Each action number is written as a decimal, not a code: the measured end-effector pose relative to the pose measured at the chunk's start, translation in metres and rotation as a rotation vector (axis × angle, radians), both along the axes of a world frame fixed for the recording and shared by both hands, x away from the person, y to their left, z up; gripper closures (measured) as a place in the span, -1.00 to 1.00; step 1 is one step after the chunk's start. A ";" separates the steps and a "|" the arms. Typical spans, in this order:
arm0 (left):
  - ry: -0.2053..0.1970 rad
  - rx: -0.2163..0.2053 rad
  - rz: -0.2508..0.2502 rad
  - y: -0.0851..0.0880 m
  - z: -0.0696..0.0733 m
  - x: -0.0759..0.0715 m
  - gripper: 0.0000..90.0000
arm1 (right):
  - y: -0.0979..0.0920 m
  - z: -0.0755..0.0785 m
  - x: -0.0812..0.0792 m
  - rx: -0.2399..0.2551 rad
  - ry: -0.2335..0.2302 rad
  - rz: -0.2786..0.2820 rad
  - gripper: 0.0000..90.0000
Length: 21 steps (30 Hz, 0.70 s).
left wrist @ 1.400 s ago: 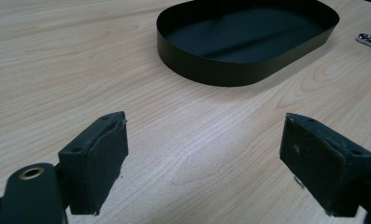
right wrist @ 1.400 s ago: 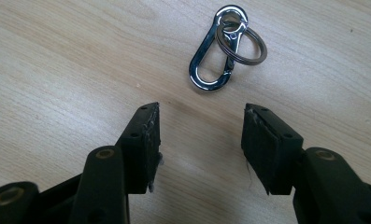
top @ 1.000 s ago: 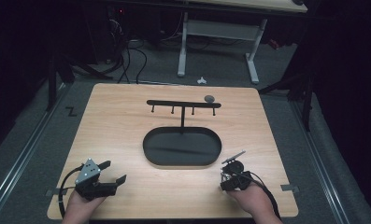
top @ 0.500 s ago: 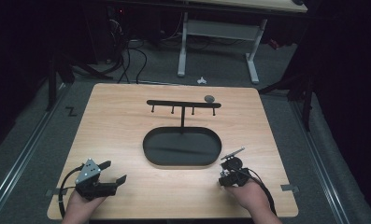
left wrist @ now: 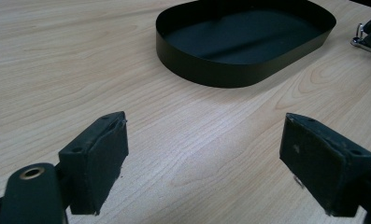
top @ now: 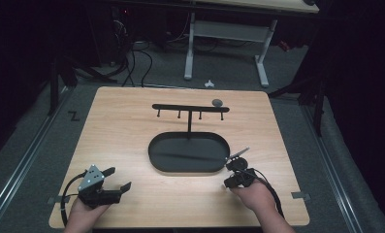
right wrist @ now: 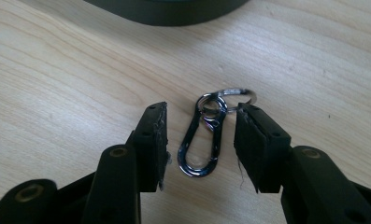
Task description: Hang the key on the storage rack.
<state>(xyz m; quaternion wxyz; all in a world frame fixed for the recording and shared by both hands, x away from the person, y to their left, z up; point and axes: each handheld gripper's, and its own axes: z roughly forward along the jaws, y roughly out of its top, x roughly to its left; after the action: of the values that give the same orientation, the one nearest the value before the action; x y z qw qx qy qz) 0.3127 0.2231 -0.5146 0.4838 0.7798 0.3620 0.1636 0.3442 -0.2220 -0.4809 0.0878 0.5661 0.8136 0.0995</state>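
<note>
The right gripper, jaws apart and just opening, straddles a dark metal carabiner clip lying near the wooden table's front edge; the left gripper gapes wide over bare wood.

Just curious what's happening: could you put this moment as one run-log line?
right gripper: open, jaws either side of carabiner lying on table | left gripper: open, nothing between | tray: beside carabiner

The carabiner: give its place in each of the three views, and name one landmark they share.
High view: too small to make out; it would lie at the right gripper, by the tray's right end.
Left gripper view: a metal bit at the right edge, perhaps it.
Right gripper view: carabiner flat between the open jaws.
Shared landmark: the black oval tray.
</note>
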 end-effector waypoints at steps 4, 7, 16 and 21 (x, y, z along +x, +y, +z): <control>0.002 0.000 -0.002 -0.001 0.000 0.000 -0.65 | 0.002 0.002 -0.002 -0.011 0.006 0.007 0.20; 0.002 -0.002 -0.002 -0.001 0.000 0.000 -0.65 | -0.001 0.001 -0.003 -0.011 0.032 0.002 0.13; 0.003 0.001 -0.002 -0.001 -0.001 0.000 -0.65 | -0.001 -0.005 0.003 -0.038 0.104 -0.015 0.23; 0.004 0.006 -0.007 -0.002 -0.001 -0.001 -0.65 | 0.003 -0.008 0.008 -0.046 0.142 -0.028 0.22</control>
<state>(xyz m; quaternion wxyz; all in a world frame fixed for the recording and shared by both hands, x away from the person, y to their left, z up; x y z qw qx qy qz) 0.3119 0.2212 -0.5151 0.4812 0.7828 0.3599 0.1616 0.3525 -0.2189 -0.4886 0.0443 0.5808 0.8119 0.0389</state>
